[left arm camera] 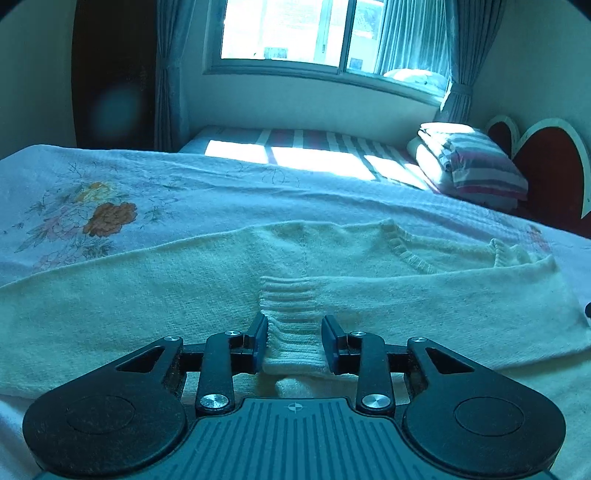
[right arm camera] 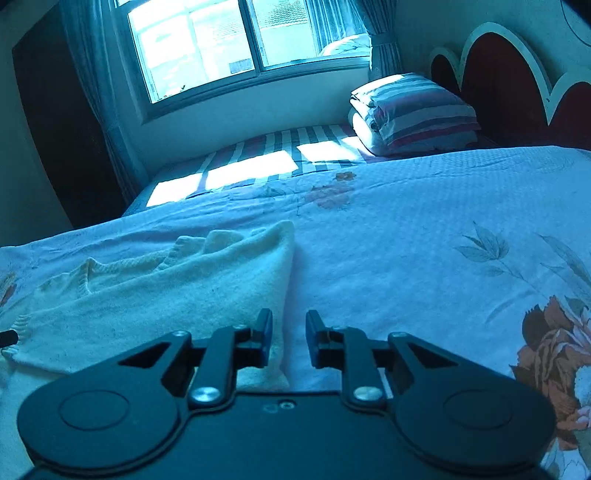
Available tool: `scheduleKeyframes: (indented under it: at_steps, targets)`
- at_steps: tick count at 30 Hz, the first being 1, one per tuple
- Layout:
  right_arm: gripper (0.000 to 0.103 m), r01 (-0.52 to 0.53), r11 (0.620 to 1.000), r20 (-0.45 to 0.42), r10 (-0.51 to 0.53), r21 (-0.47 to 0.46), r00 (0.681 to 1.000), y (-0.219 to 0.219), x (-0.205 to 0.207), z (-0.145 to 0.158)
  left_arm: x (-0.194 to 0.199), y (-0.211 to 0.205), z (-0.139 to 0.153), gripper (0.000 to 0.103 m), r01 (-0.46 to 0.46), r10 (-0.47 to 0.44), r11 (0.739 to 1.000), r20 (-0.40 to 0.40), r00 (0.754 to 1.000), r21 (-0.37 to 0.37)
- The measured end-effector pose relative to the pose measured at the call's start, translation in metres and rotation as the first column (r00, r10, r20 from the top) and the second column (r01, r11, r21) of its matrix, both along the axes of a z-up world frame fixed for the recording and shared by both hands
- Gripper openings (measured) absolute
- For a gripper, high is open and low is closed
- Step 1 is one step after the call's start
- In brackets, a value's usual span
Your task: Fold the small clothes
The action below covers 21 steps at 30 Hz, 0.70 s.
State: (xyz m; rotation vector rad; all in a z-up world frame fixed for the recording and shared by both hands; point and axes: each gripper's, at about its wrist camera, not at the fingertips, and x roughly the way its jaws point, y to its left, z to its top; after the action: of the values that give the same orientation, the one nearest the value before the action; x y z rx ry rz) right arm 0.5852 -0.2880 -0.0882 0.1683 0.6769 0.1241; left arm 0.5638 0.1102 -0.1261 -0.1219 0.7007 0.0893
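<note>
Bedroom, daylight thru the window (left arm camera: pixel 288 33): we see a cream knit sweater (left arm camera: pixel 147 295) lying flat on a bed, on top of a floral bedspread (left arm camera: pixel 92 192) w/ orange blooms. The garment is partly folded, both sleeves laid across its body; the ribbed cuff (left arm camera: pixel 290 317) of one sleeve sits at the middle of the near edge, and the V-neck collar (left arm camera: pixel 410 254) shows toward the right in the left wrist view.

Left gripper (left arm camera: pixel 294 339): its jaws stand apart on either side of that ribbed cuff, w/ the cuff between them. A gap shows at the right pad, so we read it as spread, not pinching.

Right gripper (right arm camera: pixel 289 338): jaws parted a little, low over the bed at the sweater's folded right edge (right arm camera: pixel 284 280). The left finger lies over the knit, the right finger over the bare bedspread; the fabric edge runs between them, but we can't tell that the pads press on it, so we call it slightly spread, holding nothing. A dark tip at the far left of the right wrist view is likely the other gripper, too small to confirm.

Beyond the bedspread: a striped mattress sheet (right arm camera: pixel 258 155) in a sun patch, a stack of folded striped bedding (right arm camera: pixel 417 110) near the red, scalloped headboard (right arm camera: pixel 509 81), & curtains (left arm camera: pixel 170 74) beside the window.
</note>
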Motion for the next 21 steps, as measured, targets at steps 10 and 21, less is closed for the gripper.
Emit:
scheduleKeyframes:
  at_steps: [10, 21]
  targets:
    - [0.028, -0.024, 0.997, -0.049, 0.021, -0.075, 0.999, 0.01, -0.015, -0.006, -0.016, 0.001, -0.005, 0.056, 0.008, -0.008, 0.998, -0.005, 1.0, 0.055]
    - [0.041, 0.04, 0.999, 0.048, -0.04, 0.002, 0.998, -0.004, -0.053, 0.023, -0.119, 0.108, 0.012, 0.074, -0.273, 0.288, 0.95, 0.09, 0.953, -0.153]
